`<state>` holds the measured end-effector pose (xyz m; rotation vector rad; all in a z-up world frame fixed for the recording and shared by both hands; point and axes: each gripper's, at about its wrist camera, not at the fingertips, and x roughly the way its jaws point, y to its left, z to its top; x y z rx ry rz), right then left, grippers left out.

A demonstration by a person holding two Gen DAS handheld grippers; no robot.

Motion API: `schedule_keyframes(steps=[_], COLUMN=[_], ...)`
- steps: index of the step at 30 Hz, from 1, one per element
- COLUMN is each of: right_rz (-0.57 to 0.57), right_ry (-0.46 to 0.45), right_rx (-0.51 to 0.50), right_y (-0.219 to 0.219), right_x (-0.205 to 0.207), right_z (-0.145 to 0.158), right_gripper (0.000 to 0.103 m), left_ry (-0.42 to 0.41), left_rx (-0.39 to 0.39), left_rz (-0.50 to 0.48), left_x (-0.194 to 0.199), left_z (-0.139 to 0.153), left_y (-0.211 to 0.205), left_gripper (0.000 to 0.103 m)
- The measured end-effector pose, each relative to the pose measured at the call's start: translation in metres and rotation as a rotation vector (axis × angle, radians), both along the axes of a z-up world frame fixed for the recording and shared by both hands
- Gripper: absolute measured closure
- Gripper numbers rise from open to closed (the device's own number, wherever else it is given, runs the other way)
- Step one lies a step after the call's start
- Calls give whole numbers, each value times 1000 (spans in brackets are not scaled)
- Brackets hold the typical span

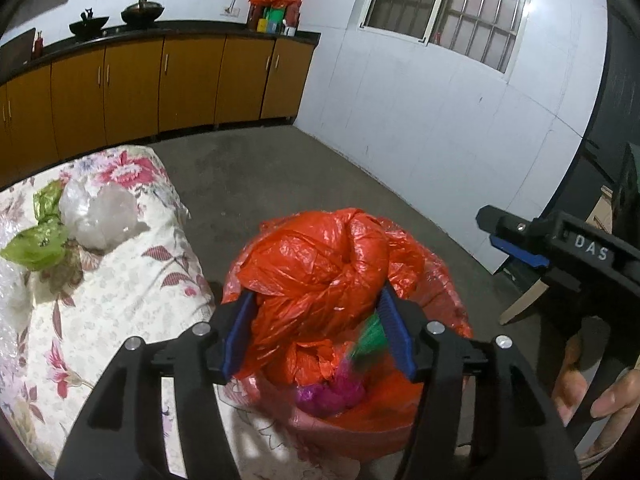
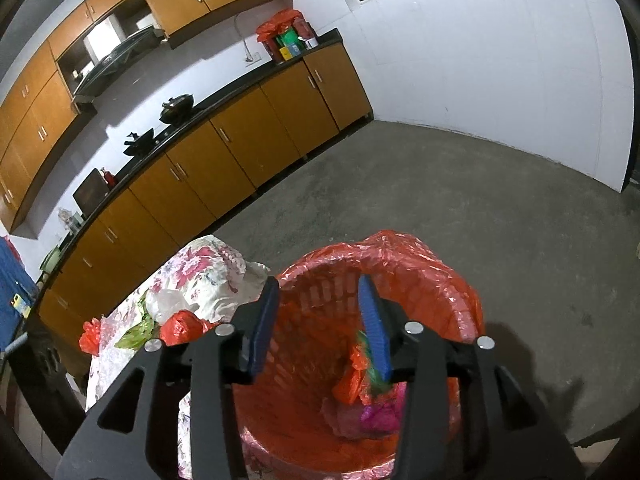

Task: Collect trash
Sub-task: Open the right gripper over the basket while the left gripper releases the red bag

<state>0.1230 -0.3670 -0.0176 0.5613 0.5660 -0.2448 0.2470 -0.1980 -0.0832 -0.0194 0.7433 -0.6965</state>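
Observation:
My left gripper (image 1: 316,332) is shut on a crumpled orange plastic bag (image 1: 316,264) and holds it over the trash basket (image 1: 436,280) lined with an orange bag. My right gripper (image 2: 320,328) is open and empty, above the basket's mouth (image 2: 436,272). Orange, green and magenta scraps (image 2: 372,400) lie in the basket's bottom. On the floral-cloth table (image 1: 132,280) lie a green bag (image 1: 36,240) and a clear bag (image 1: 100,216). The right wrist view shows them too, the green bag (image 2: 134,334) and clear bag (image 2: 168,302), with two orange bags (image 2: 182,326) beside them.
Brown cabinets (image 1: 132,88) with a dark counter run along the far wall, with woks and an orange-bagged box (image 1: 274,8) on it. A white wall (image 1: 440,128) stands to the right. Grey concrete floor (image 2: 460,200) lies beyond the basket.

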Motion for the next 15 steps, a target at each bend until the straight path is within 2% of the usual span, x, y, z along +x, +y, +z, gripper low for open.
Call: schedule_keyframes(steps=[5, 10, 15], right_rz=[-18, -31, -34], right_ry=[5, 11, 13], right_rx=[-1, -15, -27], right_y=[-5, -5, -3], right_x=[-2, -6, -6], right_z=[-1, -1, 1], right_gripper=[59, 59, 59], left_ry=[23, 28, 27], left_rx=[-7, 7, -3], left_rz=[-17, -49, -31], left_x=[1, -4, -4], left_z=[-4, -8, -6], left_y=[-2, -8, -3], left_gripper=[38, 37, 37])
